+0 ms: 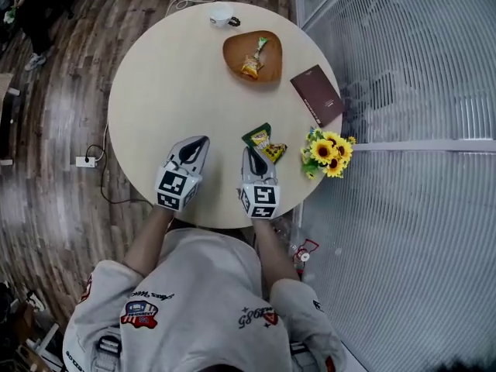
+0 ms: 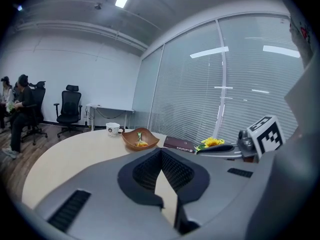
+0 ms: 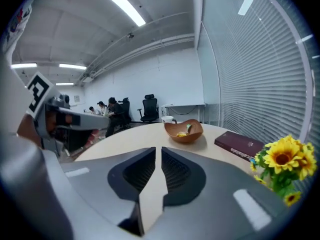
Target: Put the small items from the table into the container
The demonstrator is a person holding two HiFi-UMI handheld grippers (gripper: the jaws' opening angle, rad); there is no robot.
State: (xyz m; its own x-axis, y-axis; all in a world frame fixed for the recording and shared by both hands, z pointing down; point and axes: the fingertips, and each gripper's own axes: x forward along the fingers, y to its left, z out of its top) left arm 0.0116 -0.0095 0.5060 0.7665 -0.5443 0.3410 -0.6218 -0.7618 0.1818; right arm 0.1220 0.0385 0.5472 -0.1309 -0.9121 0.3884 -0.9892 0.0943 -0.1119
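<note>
Snack packet (image 1: pixel 263 142): green wrapper with yellow print, crinkled and glossy. Lies flat on the pale round table (image 1: pixel 163 91) near its front edge, just beside the tip of the right gripper (image 1: pixel 249 153), slightly ahead and to its right; whether touching or not, cannot tell from the head view, and hidden below the gripper bodies in both gripper views. Long axis slanted across the tabletop, green end toward the far left, yellow end toward the sunflowers (image 1: pixel 329 153) standing just beside it at the right edge. Second packet (image 1: pixel 250 67), orange-yellow with a green end, inside the wooden bowl (image 1: pixel 273 62) on the far half of the table, green end pointing away from the person. Maroon book (image 1: pixel 316 94) right of the bowl by the blinds, off to the side of the line from loose packet to bowl; white cup (image 1: pixel 222 18) at the far rim. Right gripper aimed over the table toward the bowl, jaws pressed together with nothing between them. Left gripper (image 1: pixel 199 141) alongside, well left of the loose packet, jaws likewise closed on nothing. Office chair (image 2: pixel 68 109) and seated people beyond the table, far off.
</note>
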